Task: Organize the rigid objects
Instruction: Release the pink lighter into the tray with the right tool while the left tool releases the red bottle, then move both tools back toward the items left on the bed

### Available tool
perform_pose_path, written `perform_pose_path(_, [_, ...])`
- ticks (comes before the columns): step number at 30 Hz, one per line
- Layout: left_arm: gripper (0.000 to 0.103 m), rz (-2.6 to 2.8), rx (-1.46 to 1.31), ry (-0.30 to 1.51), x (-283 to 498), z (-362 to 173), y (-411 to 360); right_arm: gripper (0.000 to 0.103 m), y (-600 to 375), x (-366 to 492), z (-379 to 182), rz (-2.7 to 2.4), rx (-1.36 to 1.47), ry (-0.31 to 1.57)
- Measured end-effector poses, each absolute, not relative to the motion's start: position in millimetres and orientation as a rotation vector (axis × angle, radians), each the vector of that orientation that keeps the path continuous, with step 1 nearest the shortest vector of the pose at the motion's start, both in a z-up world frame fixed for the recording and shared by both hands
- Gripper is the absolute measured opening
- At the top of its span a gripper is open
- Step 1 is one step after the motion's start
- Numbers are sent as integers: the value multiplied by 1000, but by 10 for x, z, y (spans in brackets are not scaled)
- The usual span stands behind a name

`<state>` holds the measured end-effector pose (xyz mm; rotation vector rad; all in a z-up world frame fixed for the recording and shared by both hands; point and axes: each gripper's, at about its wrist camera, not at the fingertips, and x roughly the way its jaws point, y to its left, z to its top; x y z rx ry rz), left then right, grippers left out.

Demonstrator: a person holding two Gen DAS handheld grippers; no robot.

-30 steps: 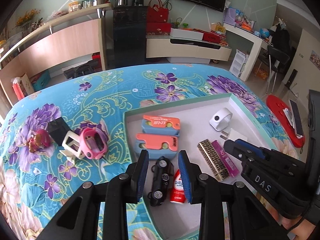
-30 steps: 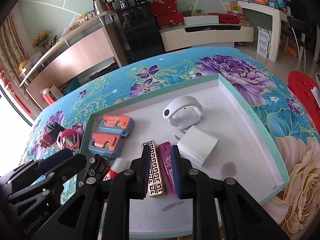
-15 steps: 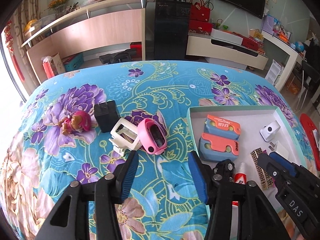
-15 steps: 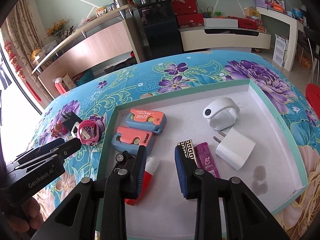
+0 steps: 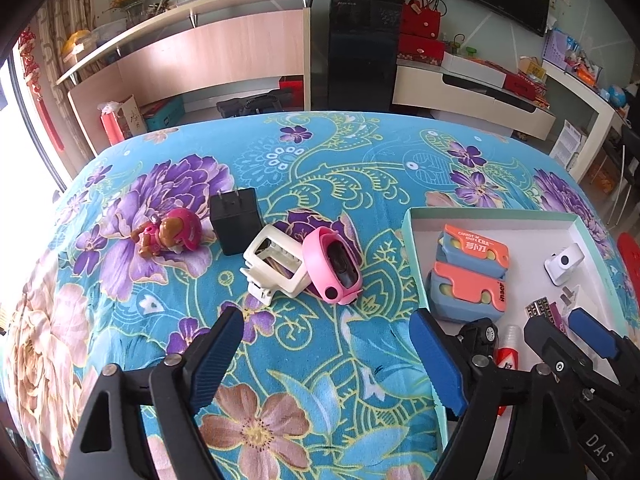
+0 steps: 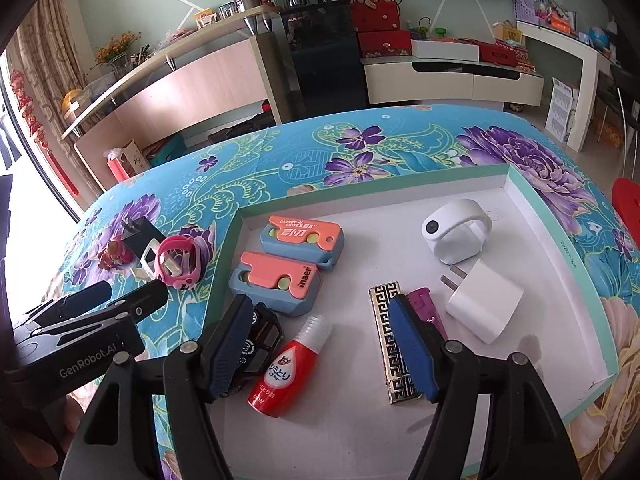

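Blue ribbed pads line my left gripper (image 5: 326,354), whose jaws are opening over bare flowered cloth; the pink band-shaped watch (image 5: 331,266) and cream plastic clip (image 5: 276,266) lie just beyond its tips, touching each other. My right gripper (image 6: 320,344) is also opening, empty, over the white tray (image 6: 560,240), with the glossy red bottle (image 6: 286,368) marked "LION" between its fingers. Nearby, an orange-and-blue slider (image 6: 276,280) reads "inaer".
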<state>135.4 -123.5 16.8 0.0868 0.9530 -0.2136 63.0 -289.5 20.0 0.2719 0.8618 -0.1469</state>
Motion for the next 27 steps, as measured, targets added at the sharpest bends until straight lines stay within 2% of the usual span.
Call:
perform_pose_path(6, [92, -182, 67, 964, 1401, 138, -1149, 75, -2892, 635, 191, -160, 263, 864])
perform_pose_path(8, [98, -168, 62, 966, 1412, 133, -1115, 75, -2894, 636, 188, -164, 260, 864])
perform_pose_path(13, [99, -147, 46, 955, 1433, 148, -1020, 76, -2879, 641, 179, -169, 249, 863])
perform_pose_path(15, [101, -135, 39, 952, 1447, 155, -968, 82, -2860, 644, 185, -171, 239, 859])
perform_pose_path(16, [103, -128, 35, 949, 1454, 161, -937, 92, -2851, 644, 189, -173, 235, 856])
perform_pose_path(17, [103, -121, 30, 945, 1460, 168, -902, 94, -2841, 643, 195, -175, 231, 851])
perform_pose_path(27, [103, -1, -45, 937, 1575, 158, -389, 97, -2717, 657, 241, -176, 197, 813])
